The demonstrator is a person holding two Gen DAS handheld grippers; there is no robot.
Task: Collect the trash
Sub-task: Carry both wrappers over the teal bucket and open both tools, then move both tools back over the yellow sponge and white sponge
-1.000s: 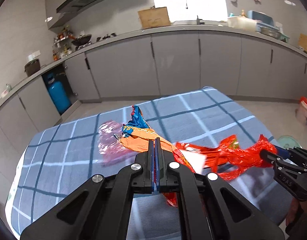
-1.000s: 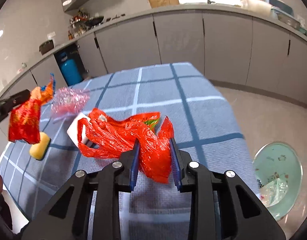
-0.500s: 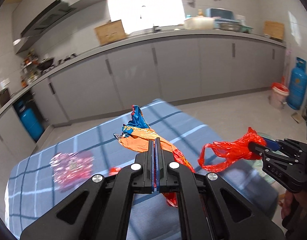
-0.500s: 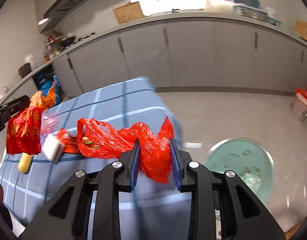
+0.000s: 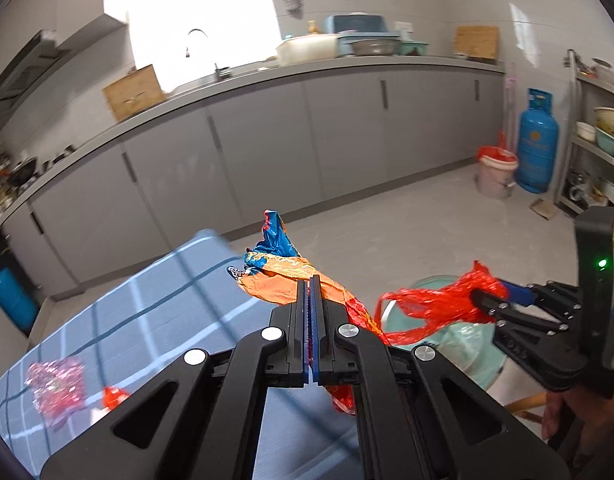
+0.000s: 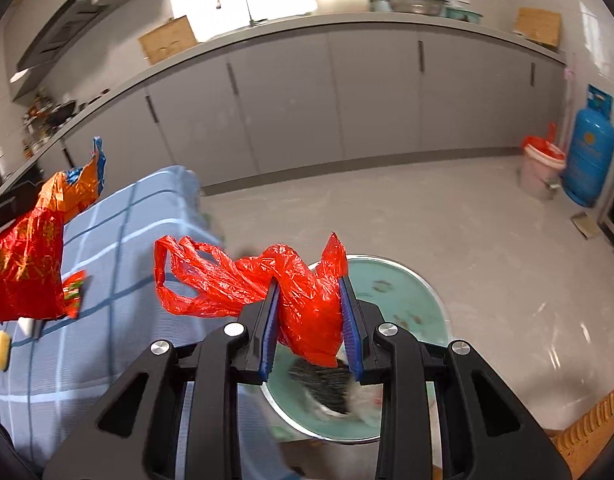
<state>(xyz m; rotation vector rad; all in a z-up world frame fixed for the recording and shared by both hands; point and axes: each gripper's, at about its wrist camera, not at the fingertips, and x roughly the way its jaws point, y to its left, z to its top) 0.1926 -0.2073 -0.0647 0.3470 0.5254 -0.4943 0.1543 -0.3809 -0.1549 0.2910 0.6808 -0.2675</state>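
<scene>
My left gripper is shut on an orange, red and blue snack wrapper, held in the air past the table's right edge; the wrapper also shows in the right wrist view. My right gripper is shut on a crumpled red plastic bag, held above a pale green bin on the floor; the bag and bin also show in the left wrist view. The bin holds some trash.
The blue checked table is on the left, with a pink wrapper, a small red wrapper and a yellow piece on it. Grey cabinets line the back. A blue gas cylinder and a pink bucket stand at right.
Both grippers have swung right, off the table and toward the floor. The red bag has been lifted off the table and now hangs over the green bin. The snack wrapper stays gripped.
</scene>
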